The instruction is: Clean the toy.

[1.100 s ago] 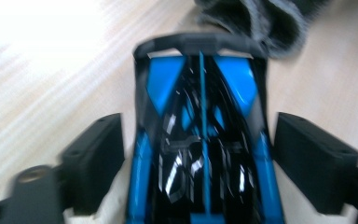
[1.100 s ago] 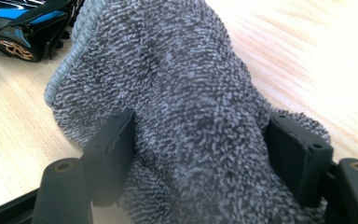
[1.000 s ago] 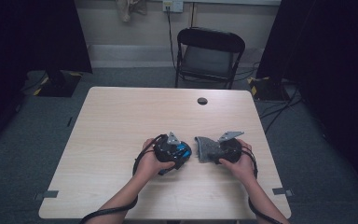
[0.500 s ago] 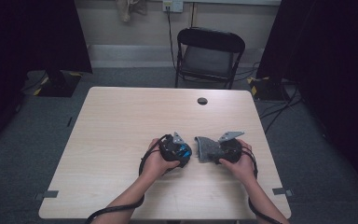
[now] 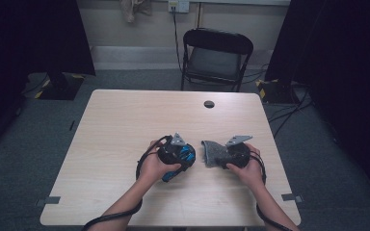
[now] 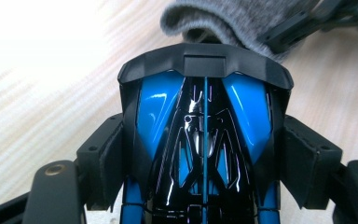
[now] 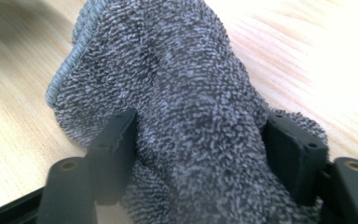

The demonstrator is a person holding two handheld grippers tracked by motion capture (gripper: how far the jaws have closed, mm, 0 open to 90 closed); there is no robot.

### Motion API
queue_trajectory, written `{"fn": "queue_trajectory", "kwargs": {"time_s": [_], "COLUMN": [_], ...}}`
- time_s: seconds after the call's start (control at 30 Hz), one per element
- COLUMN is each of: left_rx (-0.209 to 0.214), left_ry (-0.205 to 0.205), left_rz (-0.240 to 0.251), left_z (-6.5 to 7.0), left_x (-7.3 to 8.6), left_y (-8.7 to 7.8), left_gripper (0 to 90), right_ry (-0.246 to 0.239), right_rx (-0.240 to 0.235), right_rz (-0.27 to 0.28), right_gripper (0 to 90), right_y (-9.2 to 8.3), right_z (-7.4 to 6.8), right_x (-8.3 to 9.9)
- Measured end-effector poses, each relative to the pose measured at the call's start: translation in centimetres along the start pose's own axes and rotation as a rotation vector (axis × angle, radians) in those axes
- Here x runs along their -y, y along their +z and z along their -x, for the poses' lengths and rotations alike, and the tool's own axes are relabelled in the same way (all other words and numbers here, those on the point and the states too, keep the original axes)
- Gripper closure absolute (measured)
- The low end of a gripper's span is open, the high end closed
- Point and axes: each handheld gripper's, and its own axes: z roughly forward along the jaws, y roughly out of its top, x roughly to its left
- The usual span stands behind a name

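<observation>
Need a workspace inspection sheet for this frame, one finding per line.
Surface: light wood table, round grommet hole.
Job's things: blue-black glossy object; grey towel, bunched.
Clutter: nothing seen.
Grippers: left hand-held gripper closed on the blue-black object, jaws just closing; right hand-held gripper closed on the towel, jaws just closing.
Cables: black cable loops by left hand.
Surroundings: black folding chair, grey carpet, dark curtains.

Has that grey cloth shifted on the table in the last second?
No. The grey cloth sits in the same spot relative to the table's round hole.
</observation>
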Motion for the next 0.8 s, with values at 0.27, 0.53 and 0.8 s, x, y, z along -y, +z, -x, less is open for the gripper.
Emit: {"fn": "queue_trajectory", "kwargs": {"time_s": [0.27,0.53,0.8], "left_rx": [0.032,0.025,0.037], "left_ry": [-0.012,0.017,0.016], "left_rz": [0.058,0.087,0.086], "left_z": [-0.5,-1.1,-1.5], "left_x": [-0.9,-1.2,-1.9], "left_y": [-2.1,-3.3,-4.0], "left_gripper": [25.5,25.5,25.5], "right_ry": [0.016,0.098,0.112], "right_rx": [0.034,0.032,-0.008], "right_rz": [-0.014,-0.028,0.019], "right_gripper": [51.8,69.1,71.9], "right_y": [-0.3,-0.9,-2.3], "right_z": [0.3,0.7,0.6], "right_x": [-0.2,-0.7,-2.8]}}
